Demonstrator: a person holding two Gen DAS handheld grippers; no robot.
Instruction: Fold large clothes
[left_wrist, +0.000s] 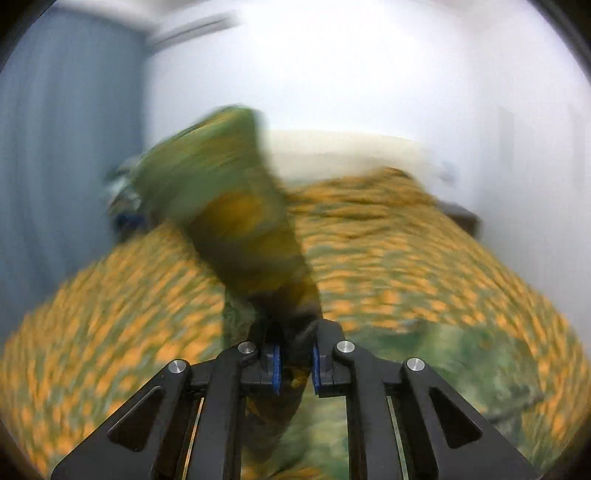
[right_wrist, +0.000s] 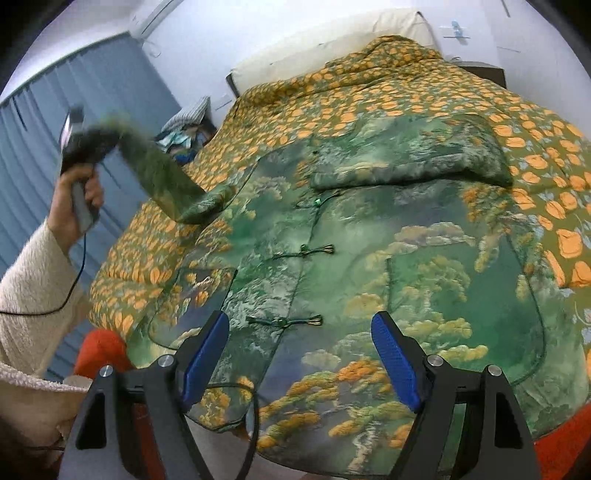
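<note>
Sleeve-folding step: left gripper (left_wrist: 295, 363) clenched on jacket (right_wrist: 369, 258) sleeve (right_wrist: 162, 173), lifted off bed (right_wrist: 147, 236) edge; right gripper (right_wrist: 301, 358) released; next, across the chest.

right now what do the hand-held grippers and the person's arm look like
Each hand-held gripper is black, with angular linkage arms, silver round bolts and blue textured pads on its fingers. The left hand is bare, in a cream fuzzy sleeve; a thin black cable hangs from its handle.
</note>
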